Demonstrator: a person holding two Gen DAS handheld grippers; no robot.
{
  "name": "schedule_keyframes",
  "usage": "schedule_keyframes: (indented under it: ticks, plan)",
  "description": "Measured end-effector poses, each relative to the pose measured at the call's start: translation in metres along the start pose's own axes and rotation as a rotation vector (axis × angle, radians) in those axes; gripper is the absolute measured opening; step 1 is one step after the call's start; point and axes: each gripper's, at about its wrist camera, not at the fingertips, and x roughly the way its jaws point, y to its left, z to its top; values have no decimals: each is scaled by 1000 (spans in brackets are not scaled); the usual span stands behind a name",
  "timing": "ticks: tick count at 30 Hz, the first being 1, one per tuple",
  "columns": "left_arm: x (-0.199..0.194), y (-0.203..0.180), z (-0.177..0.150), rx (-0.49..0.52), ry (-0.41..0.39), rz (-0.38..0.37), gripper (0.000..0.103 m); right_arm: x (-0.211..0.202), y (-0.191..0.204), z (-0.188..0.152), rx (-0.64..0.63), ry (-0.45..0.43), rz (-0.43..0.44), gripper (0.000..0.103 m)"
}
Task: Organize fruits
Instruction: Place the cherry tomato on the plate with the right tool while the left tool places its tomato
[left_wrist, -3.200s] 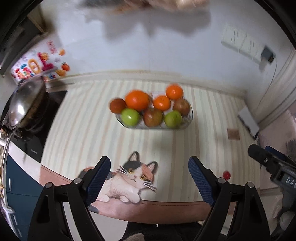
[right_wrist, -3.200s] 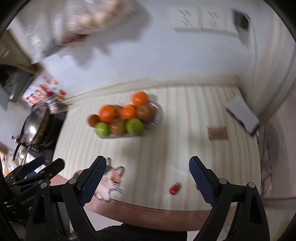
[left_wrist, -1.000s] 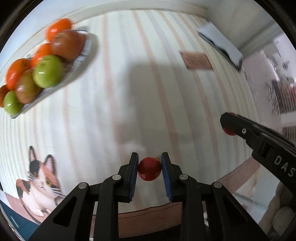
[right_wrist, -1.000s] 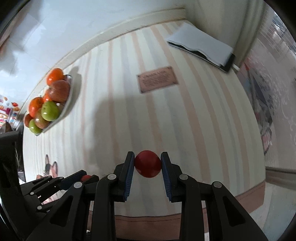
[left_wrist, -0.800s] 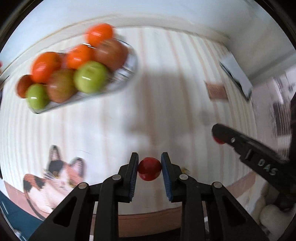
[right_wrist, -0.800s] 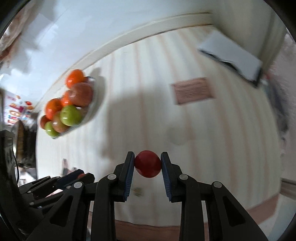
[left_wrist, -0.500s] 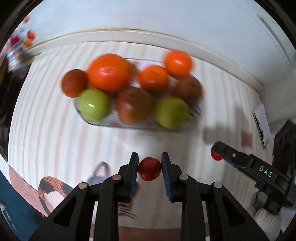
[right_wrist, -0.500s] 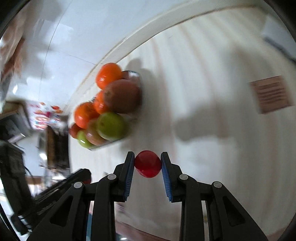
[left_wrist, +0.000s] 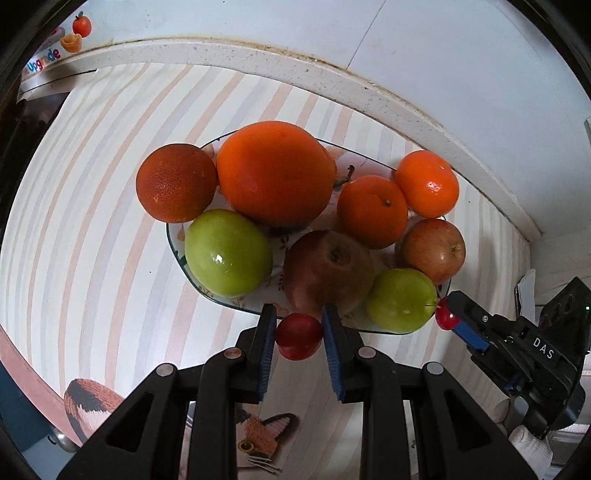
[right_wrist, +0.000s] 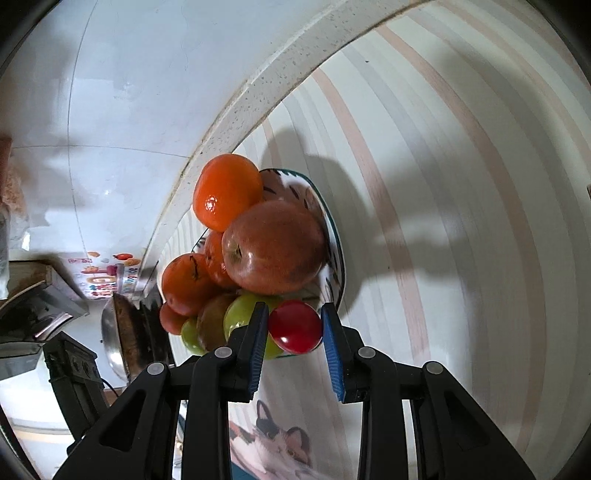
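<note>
Ahead of the left hand-held gripper (left_wrist: 298, 334), one patterned glass dish (left_wrist: 176, 246) holds four round orange citrus fruits (left_wrist: 275, 171), two smooth green apples (left_wrist: 228, 253) and two reddish-brown apples (left_wrist: 328, 271). Two small glossy red fruits (left_wrist: 298, 335) are gripped, one per hand-held gripper.

striped cloth (left_wrist: 92, 221), cat pic (right_wrist: 280, 443), wok (right_wrist: 118, 332)
</note>
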Motion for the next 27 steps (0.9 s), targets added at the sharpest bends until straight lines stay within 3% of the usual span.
schedule_keyframes:
  ticks: [12,16,19,20,21,22,23,25,27]
  plan:
    - [-20,4,22,-5,-96,21,23,-3,-2,6,1,-24,-20,32]
    - [-15,0,38,18,-86,56,24,-2,-5,7,17,-27,-17,33]
    - [-14,1,42,15,-78,78,27,-1,-8,8,32,-23,-3,41]
    - [-15,1,43,18,-82,85,33,-2,-8,8,31,-22,-5,49]
    - [-17,2,43,21,-89,86,47,-4,-7,8,29,-21,-17,61]
    - [-19,3,44,20,-94,78,55,-5,-7,8,26,-25,-11,66]
    - [-21,5,43,13,-96,73,70,-7,-7,7,25,-25,-4,68]
    - [-27,9,41,-1,-100,77,75,-10,-5,6,12,-17,-13,68]
    - [-33,11,35,-3,-113,81,76,-17,0,3,-29,-20,-38,77]
